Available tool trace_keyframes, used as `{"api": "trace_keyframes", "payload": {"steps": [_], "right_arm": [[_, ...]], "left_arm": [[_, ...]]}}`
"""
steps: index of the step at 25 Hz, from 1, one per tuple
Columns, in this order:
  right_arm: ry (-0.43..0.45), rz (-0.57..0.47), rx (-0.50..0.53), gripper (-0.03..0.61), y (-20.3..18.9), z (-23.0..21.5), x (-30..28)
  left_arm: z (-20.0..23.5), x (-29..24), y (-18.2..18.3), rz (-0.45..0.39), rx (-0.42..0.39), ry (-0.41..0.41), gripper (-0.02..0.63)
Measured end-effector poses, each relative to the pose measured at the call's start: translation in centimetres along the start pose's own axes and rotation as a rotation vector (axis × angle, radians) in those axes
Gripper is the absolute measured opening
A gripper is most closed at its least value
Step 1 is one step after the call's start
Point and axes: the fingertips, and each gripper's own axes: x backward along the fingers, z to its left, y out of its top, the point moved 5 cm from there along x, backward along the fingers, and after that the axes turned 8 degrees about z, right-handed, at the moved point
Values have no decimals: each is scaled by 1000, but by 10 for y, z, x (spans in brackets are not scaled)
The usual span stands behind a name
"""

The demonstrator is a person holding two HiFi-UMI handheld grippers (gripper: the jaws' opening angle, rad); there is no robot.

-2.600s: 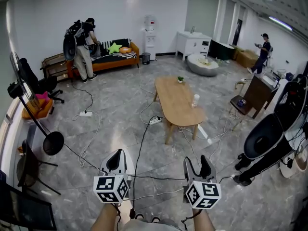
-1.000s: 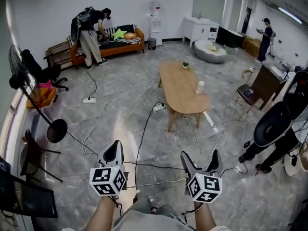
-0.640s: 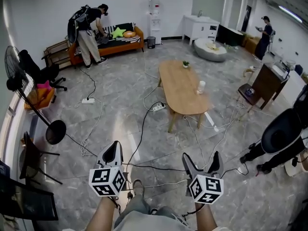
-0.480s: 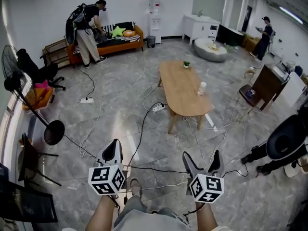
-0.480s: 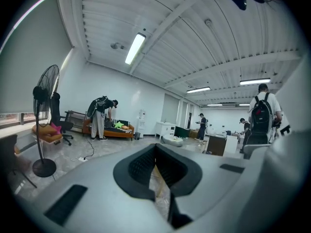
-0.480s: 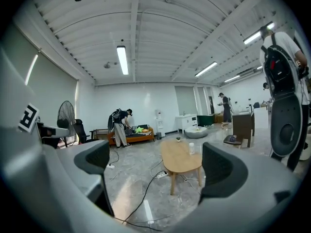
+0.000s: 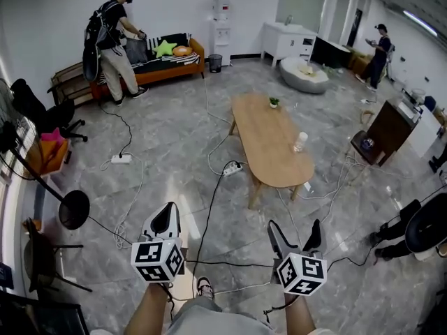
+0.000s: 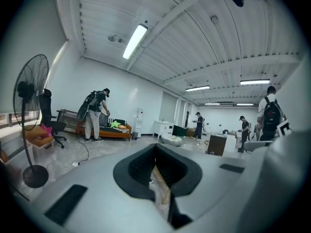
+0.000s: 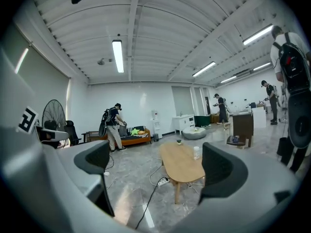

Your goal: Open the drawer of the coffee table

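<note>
Grey, marble-patterned floor tiles (image 7: pixel 167 138) fill the head view, crossed by black and white cables that run to a power strip (image 7: pixel 232 168) lying just left of the coffee table (image 7: pixel 271 139). That oval wooden table stands mid-room, far from both grippers. Its tabletop carries a small potted plant (image 7: pixel 274 102) at the far end and a clear bottle (image 7: pixel 300 142) near the right edge. No drawer can be made out from this angle. An orange sofa (image 7: pixel 164 61) stands against the far white wall, with a person (image 7: pixel 108 44) bent towards it at its left end. Further right along that wall are a water dispenser (image 7: pixel 221 30), a white cabinet (image 7: pixel 286 44) and a grey beanbag (image 7: pixel 304 75). Low in the view, the left gripper (image 7: pixel 166 222) and right gripper (image 7: pixel 294 227) are held above the floor.

From the left gripper view, the jaws are together with nothing between them. A standing fan (image 8: pixel 29 98) rises at the left, and strip lights run along a ribbed white ceiling (image 8: pixel 194 38).

From the right gripper view, the jaws stand wide apart and empty. The coffee table shows in the gap between them, well beyond their tips.
</note>
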Motion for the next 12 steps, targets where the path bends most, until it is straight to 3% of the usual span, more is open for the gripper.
{"api": "trace_keyframes", "payload": {"steps": [12], "right_arm": [[-69, 14, -1, 588, 27, 43, -99]], "left_arm": [[75, -104, 34, 26, 28, -70, -6]]}}
